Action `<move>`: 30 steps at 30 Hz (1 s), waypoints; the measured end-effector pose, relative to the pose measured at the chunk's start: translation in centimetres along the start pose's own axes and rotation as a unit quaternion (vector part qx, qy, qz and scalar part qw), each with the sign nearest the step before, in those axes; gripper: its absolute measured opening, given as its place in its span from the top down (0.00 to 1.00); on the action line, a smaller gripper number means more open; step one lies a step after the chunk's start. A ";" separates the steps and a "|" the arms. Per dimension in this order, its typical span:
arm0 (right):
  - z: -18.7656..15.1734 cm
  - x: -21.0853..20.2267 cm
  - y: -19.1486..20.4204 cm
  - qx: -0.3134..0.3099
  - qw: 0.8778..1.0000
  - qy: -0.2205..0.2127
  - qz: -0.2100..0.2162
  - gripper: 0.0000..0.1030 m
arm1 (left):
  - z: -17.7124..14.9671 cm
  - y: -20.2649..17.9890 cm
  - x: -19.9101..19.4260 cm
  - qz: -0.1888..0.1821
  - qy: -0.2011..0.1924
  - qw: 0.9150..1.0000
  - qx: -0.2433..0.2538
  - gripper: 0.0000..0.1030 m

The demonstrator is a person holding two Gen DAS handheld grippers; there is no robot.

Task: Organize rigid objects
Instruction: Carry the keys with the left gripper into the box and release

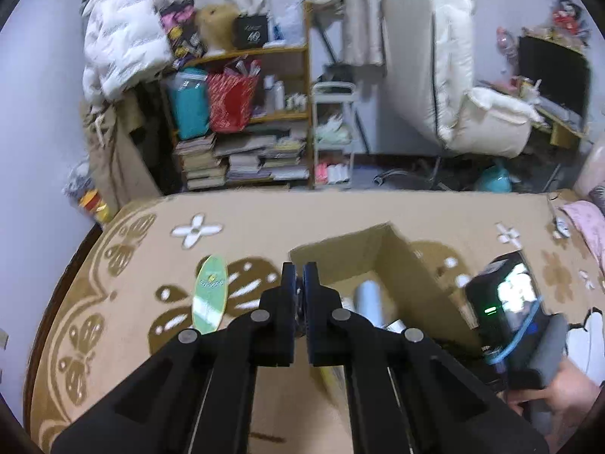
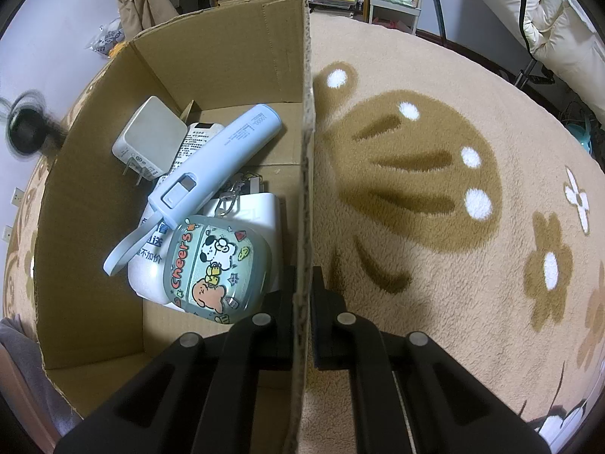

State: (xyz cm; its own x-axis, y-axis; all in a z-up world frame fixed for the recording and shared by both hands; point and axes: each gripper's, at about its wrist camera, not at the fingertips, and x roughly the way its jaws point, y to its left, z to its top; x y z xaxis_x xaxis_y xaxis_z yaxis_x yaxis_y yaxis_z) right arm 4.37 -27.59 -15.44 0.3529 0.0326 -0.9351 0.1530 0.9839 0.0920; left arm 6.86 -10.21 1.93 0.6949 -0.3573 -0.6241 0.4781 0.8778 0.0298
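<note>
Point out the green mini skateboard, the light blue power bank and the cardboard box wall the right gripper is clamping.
green mini skateboard [image 1: 209, 292]: left wrist view, middle of its deck.
light blue power bank [image 2: 223, 159]: right wrist view, mid-body.
cardboard box wall [image 2: 305, 174]: right wrist view, top edge ahead of the gripper.

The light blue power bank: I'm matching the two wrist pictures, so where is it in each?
Left wrist: light blue power bank shows only partly, inside the cardboard box, right of centre.
Right wrist: power bank lies diagonally atop the items in the box, left of centre.
Shared landmark: the cardboard box, whose wall the right gripper clamps.
</note>
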 end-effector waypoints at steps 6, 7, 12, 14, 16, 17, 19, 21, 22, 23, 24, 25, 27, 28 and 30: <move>0.1 -0.1 0.0 -0.001 1.000 0.000 -0.001 0.93 | 0.7 -2.6 -0.5 -0.028 -0.006 0.999 0.020 0.99; 0.0 -0.1 0.0 0.000 1.000 0.000 0.000 0.93 | 0.5 -2.9 -0.5 -0.027 -0.007 0.999 0.027 0.99; 0.0 -0.1 0.0 0.000 1.000 0.000 0.000 0.93 | 0.6 -3.1 -0.6 -0.024 -0.008 0.999 0.025 0.99; 0.0 -0.1 0.0 0.000 1.000 0.000 0.000 0.93 | 1.0 -2.8 -1.3 -0.021 -0.018 0.999 0.017 0.99; 0.0 0.0 0.0 -0.002 1.000 0.000 -0.001 0.93 | 1.6 -2.8 -2.3 -0.018 -0.027 0.999 0.017 0.99; 0.0 0.0 0.0 -0.002 1.000 0.001 -0.001 0.93 | 1.9 -2.8 -2.8 -0.017 -0.032 0.999 0.018 0.99; 0.0 0.0 0.1 -0.001 1.000 0.000 -0.001 0.93 | 2.5 -2.7 -3.6 -0.013 -0.044 0.999 0.018 0.99; 0.0 0.0 0.0 -0.001 1.000 0.000 0.000 0.93 | 3.2 -2.6 -4.4 -0.017 -0.054 0.998 0.010 0.99; 0.0 0.0 0.0 -0.001 1.000 0.000 0.000 0.93 | 3.7 -2.5 -4.7 -0.028 -0.055 0.998 0.002 0.99; 0.0 0.0 0.1 -0.001 1.000 0.000 0.000 0.93 | 3.9 -2.4 -4.9 -0.034 -0.056 0.998 -0.002 0.99; 0.0 0.0 0.1 -0.001 1.000 0.000 -0.001 0.93 | 4.2 -2.5 -5.1 -0.036 -0.058 0.998 -0.003 1.00; 0.0 0.0 0.1 -0.001 1.000 0.000 -0.001 0.93 | 4.4 -2.6 -5.4 -0.027 -0.065 0.998 0.001 1.00; 0.0 0.0 0.0 -0.001 1.000 0.000 0.000 0.93 | 4.5 -3.0 -5.2 -0.007 -0.067 0.998 0.012 1.00; 0.0 0.0 0.1 -0.001 1.000 0.001 -0.001 0.93 | 4.5 -3.1 -4.8 -0.007 -0.061 0.998 0.011 1.00; 0.0 0.0 0.1 -0.001 1.000 0.001 0.000 0.93 | 4.1 -3.1 -3.6 -0.013 -0.041 0.999 0.006 1.00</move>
State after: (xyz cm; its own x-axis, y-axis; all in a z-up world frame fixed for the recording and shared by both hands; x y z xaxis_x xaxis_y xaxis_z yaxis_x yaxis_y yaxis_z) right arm 4.44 -27.47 -15.45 0.3518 0.0319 -0.9355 0.1513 0.9843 0.0905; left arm 5.07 -12.93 7.33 0.7230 -0.4056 -0.5592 0.5026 0.8642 0.0231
